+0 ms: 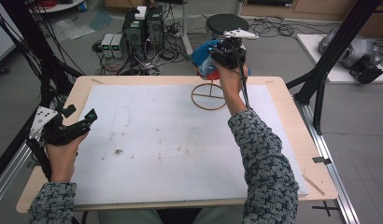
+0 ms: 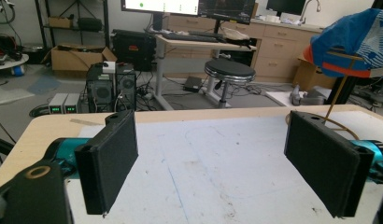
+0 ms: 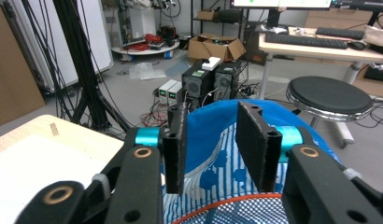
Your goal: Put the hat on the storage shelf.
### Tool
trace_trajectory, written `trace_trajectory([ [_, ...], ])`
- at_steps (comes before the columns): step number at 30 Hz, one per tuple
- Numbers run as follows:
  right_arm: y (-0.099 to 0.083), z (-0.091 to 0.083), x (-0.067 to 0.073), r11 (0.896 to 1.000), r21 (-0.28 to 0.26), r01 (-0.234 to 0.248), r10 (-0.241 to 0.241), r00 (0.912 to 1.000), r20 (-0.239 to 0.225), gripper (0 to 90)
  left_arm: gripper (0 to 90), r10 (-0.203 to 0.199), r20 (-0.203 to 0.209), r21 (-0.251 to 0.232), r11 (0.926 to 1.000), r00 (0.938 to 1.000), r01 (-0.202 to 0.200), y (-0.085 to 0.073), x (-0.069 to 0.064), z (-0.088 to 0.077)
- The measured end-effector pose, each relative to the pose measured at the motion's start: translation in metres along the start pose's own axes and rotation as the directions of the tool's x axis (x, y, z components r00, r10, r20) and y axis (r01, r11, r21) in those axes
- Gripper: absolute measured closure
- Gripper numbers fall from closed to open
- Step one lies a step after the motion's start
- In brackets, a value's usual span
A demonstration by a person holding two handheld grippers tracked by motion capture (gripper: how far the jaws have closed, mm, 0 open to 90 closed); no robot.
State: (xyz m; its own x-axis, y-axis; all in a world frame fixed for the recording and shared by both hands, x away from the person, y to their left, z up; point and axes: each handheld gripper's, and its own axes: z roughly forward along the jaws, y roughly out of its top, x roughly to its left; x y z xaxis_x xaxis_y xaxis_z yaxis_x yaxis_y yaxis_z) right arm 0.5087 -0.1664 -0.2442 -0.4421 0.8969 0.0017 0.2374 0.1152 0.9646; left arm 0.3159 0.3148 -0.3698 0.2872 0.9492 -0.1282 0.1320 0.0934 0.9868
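Right claw (image 3: 212,149) is held partly open just above the blue cap (image 3: 217,172) on its stand, nothing gripped. Left claw (image 2: 227,163) is kept wide open and empty over the desk (image 2: 217,154).

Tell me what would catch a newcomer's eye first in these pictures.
The bright blue cap with its orange edge stands out, perched on a thin wooden stand at the table's far edge. The right gripper sits right over it, its jaws apart with blue fabric showing between them. Near the left edge, the left gripper is held wide open over the white mat.
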Motion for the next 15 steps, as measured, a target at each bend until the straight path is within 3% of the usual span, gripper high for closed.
trace_trajectory([
  [6, 0.005, -0.012, -0.008, 1.0, -0.019, -0.009, 0.01, 0.9996, 0.027, 54.2, 17.5, 0.0, 0.001, -0.004, 1.0, 1.0, 0.0, 0.001, 0.0, -0.001],
  [15, 0.011, -0.038, -0.032, 0.998, -0.028, -0.057, 0.059, 0.9953, 0.077, 40.4, 17.5, -0.004, 0.001, -0.008, 1.0, 1.0, 0.004, 0.002, 0.0, -0.002],
])
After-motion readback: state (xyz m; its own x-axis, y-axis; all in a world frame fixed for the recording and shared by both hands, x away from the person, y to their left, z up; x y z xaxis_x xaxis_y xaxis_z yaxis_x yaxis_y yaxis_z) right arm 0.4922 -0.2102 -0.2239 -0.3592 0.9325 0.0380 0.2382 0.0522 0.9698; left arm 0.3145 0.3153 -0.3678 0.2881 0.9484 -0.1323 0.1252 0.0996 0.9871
